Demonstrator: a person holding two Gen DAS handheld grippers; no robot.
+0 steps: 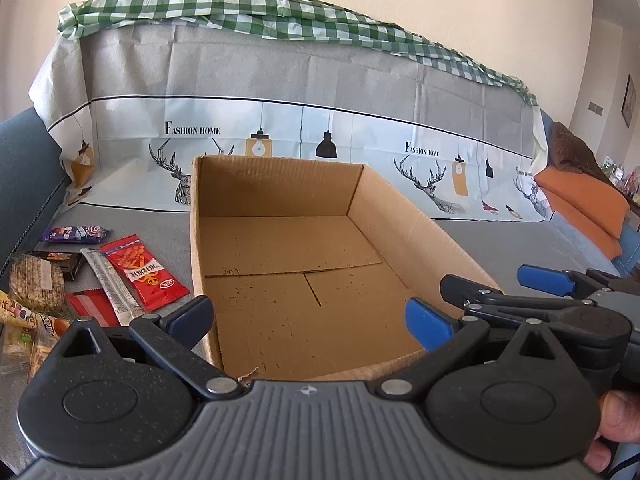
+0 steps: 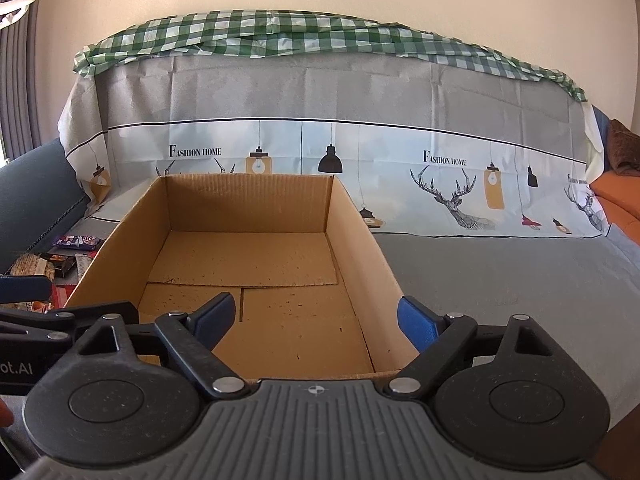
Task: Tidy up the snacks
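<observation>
An empty, open cardboard box (image 1: 280, 188) stands on the grey cloth in front of both grippers. Left of it lie several snack packets: a red packet (image 1: 144, 276), a purple one (image 1: 76, 234), a white stick (image 1: 112, 288) and a round cracker pack (image 1: 36, 284). My left gripper (image 1: 310, 320) is open over the box's near left corner, nothing between its pads. My right gripper (image 2: 318, 320) is open over the near right corner of the box (image 2: 248, 200), its right pad outside the wall; it also shows as the right gripper (image 1: 504, 284). The purple packet (image 2: 78, 242) peeks out past the box.
The grey cloth, printed with deer and lamps (image 1: 432, 184), covers a sofa seat and back, with a green checked cloth (image 1: 240, 8) on top. Orange cushions (image 1: 576, 200) lie at the right end and a blue armrest (image 1: 28, 168) at the left. A thumb (image 1: 616, 420) holds a handle.
</observation>
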